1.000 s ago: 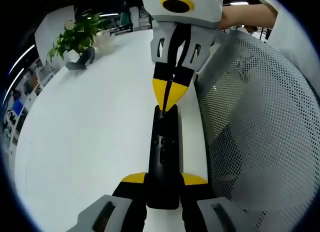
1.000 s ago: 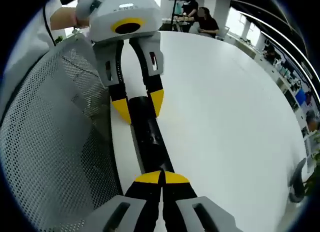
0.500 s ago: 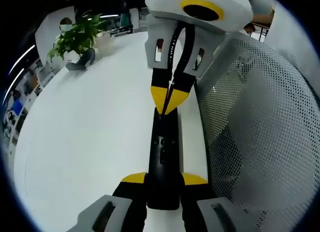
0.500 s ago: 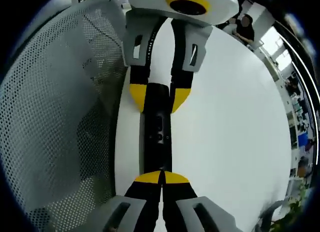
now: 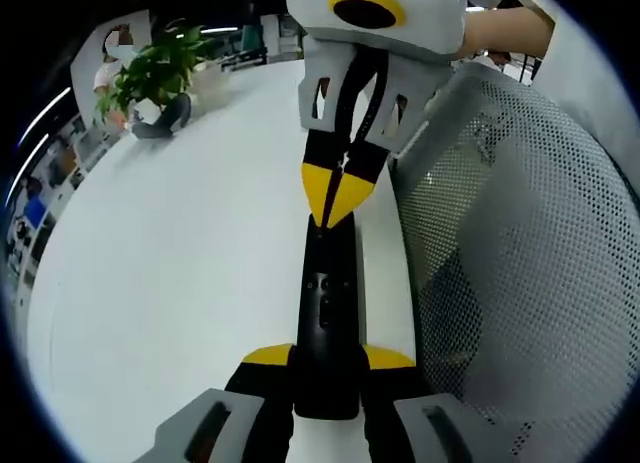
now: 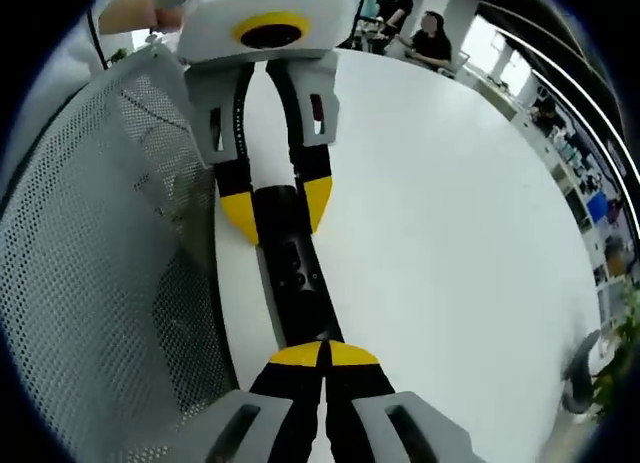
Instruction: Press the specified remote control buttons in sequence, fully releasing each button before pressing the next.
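Gripping the black remote (image 5: 327, 313) by its near end, left claw (image 5: 327, 355), right claw (image 5: 338, 195) closed, tips on its far end.

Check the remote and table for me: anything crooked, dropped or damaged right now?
Nothing stands out. The black remote lies straight along the white table near its edge, clamped at one end by the left tongs, with the closed right tongs at its far end. No damage shows.

Grey tongs (image 5: 328, 356) (yellow-tipped), black arms
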A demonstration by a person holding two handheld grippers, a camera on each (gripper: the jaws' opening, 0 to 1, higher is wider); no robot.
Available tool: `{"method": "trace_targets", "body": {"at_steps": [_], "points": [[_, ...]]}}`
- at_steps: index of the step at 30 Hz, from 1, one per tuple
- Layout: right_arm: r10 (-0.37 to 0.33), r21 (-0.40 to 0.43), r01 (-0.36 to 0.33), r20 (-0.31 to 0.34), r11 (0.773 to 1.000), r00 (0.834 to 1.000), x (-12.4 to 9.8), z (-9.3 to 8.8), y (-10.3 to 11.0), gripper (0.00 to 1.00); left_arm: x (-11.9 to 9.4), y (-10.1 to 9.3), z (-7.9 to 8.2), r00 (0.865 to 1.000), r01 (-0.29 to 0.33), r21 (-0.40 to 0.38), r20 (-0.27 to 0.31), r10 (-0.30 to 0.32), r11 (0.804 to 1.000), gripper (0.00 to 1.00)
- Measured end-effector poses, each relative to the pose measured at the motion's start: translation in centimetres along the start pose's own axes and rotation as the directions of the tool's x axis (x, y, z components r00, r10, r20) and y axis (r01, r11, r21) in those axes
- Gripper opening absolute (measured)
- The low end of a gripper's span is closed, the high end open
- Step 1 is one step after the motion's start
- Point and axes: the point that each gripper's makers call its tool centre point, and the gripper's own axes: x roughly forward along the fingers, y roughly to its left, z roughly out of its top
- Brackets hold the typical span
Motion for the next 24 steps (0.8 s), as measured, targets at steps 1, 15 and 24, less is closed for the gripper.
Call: {"method": "trace_targets", "body": {"at_steps": [1,15,24], "points": [[-0.001,0.021,0.001,0.014,1.000,1.000,0.00,0.02,-0.01,0.00,-0.01,0.01,-0.01,1.000,0.001,-0.001,0.005,-0.001,1.000,0.24],[0.047,0.082,-0.056,0.108,0.995,0.993,-0.03,0.11,-0.07,0.00,0.09,0.04,0.01,1.000,0.005,0.001,-0.003,-0.005,1.000,0.24],[0.090,0.118,-0.101,0.090,0.988,0.992,-0.35,0.13,0.25,0.00,0.03,0.07,-0.05,1.000,0.005,-0.007,0.017,-0.005,1.000,0.24]]}}
